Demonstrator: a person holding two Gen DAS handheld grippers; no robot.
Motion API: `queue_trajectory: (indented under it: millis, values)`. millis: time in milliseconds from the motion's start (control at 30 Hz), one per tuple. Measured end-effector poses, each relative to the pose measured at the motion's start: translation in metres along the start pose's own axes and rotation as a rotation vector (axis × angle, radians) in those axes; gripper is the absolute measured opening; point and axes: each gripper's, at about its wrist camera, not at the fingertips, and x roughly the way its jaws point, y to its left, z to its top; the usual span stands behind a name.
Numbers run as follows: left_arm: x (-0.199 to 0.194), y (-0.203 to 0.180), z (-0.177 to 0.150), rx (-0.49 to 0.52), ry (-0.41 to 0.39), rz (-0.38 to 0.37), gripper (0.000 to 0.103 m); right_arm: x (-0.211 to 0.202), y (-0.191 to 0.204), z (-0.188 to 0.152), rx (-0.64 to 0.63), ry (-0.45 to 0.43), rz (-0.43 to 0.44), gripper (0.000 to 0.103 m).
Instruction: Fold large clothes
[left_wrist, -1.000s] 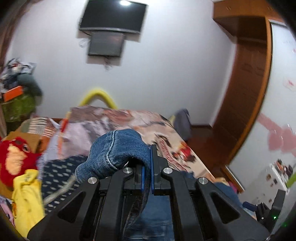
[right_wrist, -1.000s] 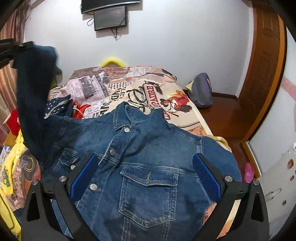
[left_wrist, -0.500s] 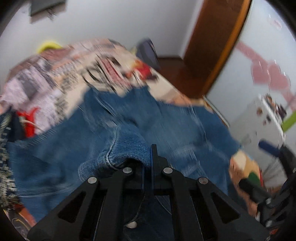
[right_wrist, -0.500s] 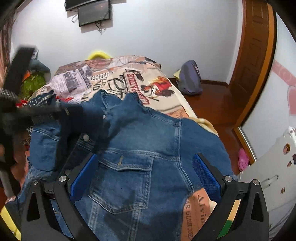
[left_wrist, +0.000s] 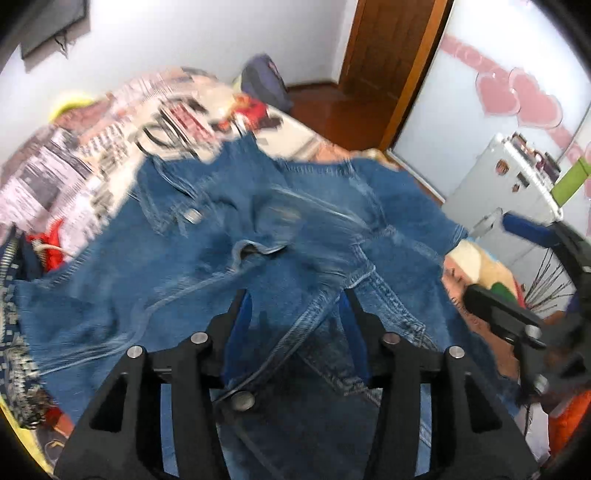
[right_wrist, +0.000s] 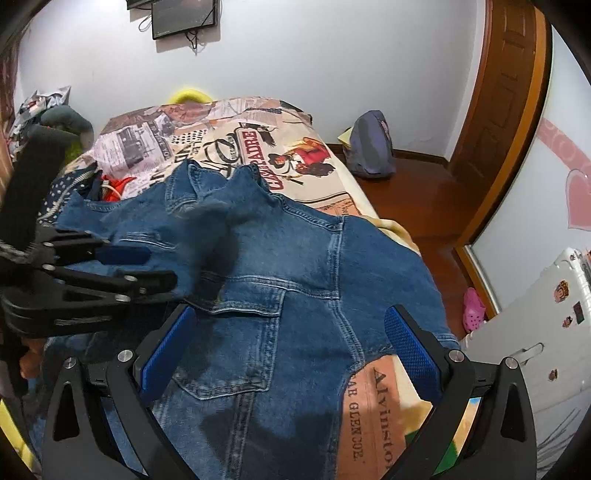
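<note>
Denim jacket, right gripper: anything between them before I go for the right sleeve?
Nothing visible. The right gripper hovers open over the denim jacket; the left gripper sits off to the left, jaws just opened.

Denim jacket (left_wrist: 229, 258) motion-blurred, hem cut off below, bedspread (left_wrist: 92, 140) print smeared, sleeve end (right_wrist: 207, 221) blurred, wall screen (right_wrist: 184, 14) cropped at top

We see a bed (right_wrist: 258, 122) covered with a printed bedspread (right_wrist: 317, 155) full of newspaper pictures and letters. On it lies a blue denim jacket (right_wrist: 295, 280), spread flat with the front up, its collar toward the far edge of the bed. One shoulder reaches the right edge. Near the left edge we see a dark dotted cloth (right_wrist: 62, 184) and something red (right_wrist: 118, 186) just beside the jacket.
</note>
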Motion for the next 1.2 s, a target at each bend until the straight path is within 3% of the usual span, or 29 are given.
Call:
queue_trajectory:
  millis: [133, 233, 333, 433, 533, 667, 800, 867, 967, 1067, 1200]
  values:
    - [-0.053, 0.022, -0.005, -0.034, -0.118, 0.070, 0.067, 0.002, 0.008, 0.006, 0.010, 0.001, 0.061, 0.101]
    - [-0.086, 0.053, -0.016, -0.051, -0.178, 0.203, 0.074, 0.014, 0.018, 0.011, 0.013, 0.031, 0.137, 0.101]
    - [-0.104, 0.089, -0.035, -0.083, -0.181, 0.327, 0.081, 0.039, 0.023, 0.014, 0.040, 0.103, 0.204, 0.100]
    - [-0.112, 0.127, -0.061, -0.145, -0.152, 0.394, 0.082, 0.063, 0.023, 0.010, 0.099, 0.183, 0.268, 0.100]
    - [-0.109, 0.166, -0.098, -0.214, -0.082, 0.448, 0.082, 0.090, 0.017, 0.007, 0.181, 0.269, 0.300, 0.087]
    - [-0.091, 0.194, -0.141, -0.289, 0.009, 0.449, 0.082, 0.120, 0.008, 0.006, 0.281, 0.342, 0.327, 0.074]
    - [-0.065, 0.203, -0.177, -0.356, 0.081, 0.363, 0.082, 0.141, 0.001, 0.003, 0.349, 0.392, 0.353, 0.061]
    - [-0.052, 0.205, -0.186, -0.390, 0.105, 0.308, 0.082, 0.144, 0.001, 0.003, 0.334, 0.373, 0.329, 0.045]
    - [-0.030, 0.209, -0.191, -0.435, 0.134, 0.314, 0.082, 0.141, -0.001, 0.003, 0.337, 0.363, 0.305, 0.026]
    - [-0.016, 0.215, -0.191, -0.497, 0.145, 0.307, 0.082, 0.131, -0.003, 0.010, 0.316, 0.329, 0.319, 0.014]
    - [-0.021, 0.216, -0.189, -0.549, 0.090, 0.375, 0.082, 0.096, 0.000, 0.040, 0.236, 0.182, 0.293, 0.013]
